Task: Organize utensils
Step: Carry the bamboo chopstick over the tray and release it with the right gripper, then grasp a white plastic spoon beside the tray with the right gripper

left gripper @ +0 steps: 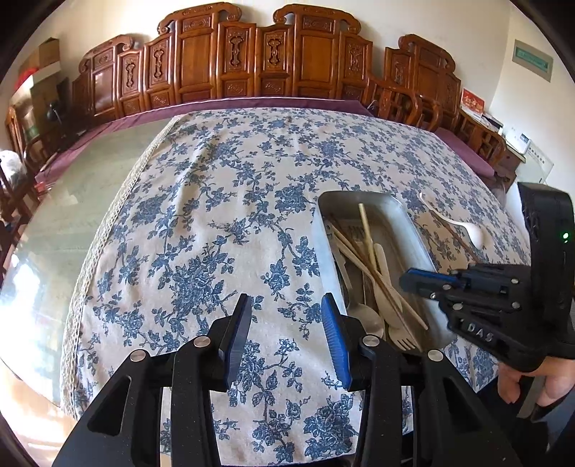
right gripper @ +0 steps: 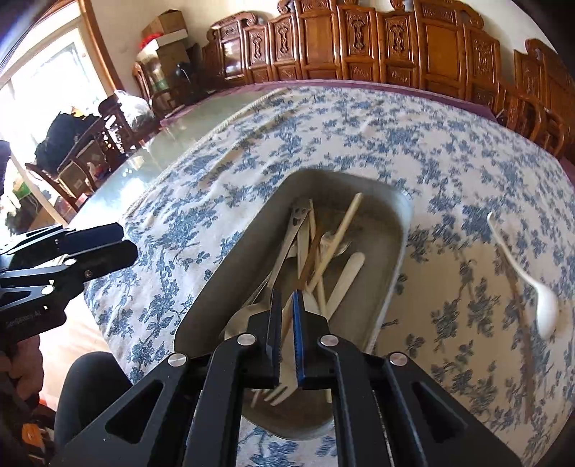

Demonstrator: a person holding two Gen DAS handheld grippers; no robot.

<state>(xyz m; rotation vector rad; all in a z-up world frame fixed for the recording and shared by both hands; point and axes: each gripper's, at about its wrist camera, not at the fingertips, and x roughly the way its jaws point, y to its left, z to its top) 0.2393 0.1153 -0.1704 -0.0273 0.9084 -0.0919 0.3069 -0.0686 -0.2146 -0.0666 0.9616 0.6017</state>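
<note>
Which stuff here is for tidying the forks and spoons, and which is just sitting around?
For the job:
- grey metal tray
- pale wooden fork
- wooden chopsticks
- white plastic spoon outside the tray

Just there:
- blue flowered tablecloth
- carved wooden chairs
- cardboard boxes

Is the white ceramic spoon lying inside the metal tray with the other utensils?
No, the white ceramic spoon lies on the blue floral tablecloth, outside the metal tray.

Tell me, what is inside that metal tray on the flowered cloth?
The metal tray holds a loose pile: wooden chopsticks, a pale fork, metal spoons and flat pale handles. Whatever lies beneath the pile, and behind the right gripper, is hidden.
</note>
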